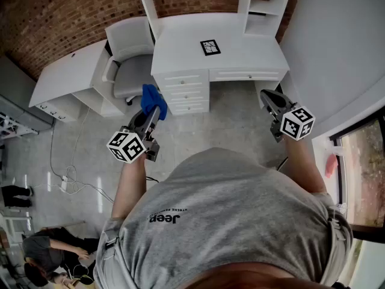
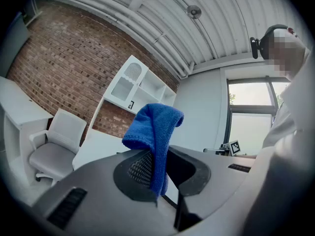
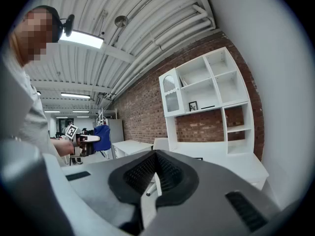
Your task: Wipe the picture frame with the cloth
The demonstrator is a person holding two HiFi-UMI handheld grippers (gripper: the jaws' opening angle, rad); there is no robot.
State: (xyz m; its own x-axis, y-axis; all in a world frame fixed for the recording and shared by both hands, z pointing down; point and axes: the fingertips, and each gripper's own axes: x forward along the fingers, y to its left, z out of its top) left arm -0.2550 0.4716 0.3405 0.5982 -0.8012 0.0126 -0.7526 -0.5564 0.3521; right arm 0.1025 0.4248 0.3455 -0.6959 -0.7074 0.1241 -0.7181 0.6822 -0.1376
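The left claw (image 2: 158, 168), clamped on the blue cloth (image 1: 150, 95), stands well short of the picture frame (image 1: 210, 47), which lies flat on the white desk (image 1: 180, 44) ahead and to its right (the right claw (image 3: 153, 173) is closed, empty).

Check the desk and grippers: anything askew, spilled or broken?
Only the frame: it seems to lie flat on the desk, turned slightly off square to the edges. The cloth hangs bunched from the left gripper's shut fingers, as expected. No spill or damage shows.
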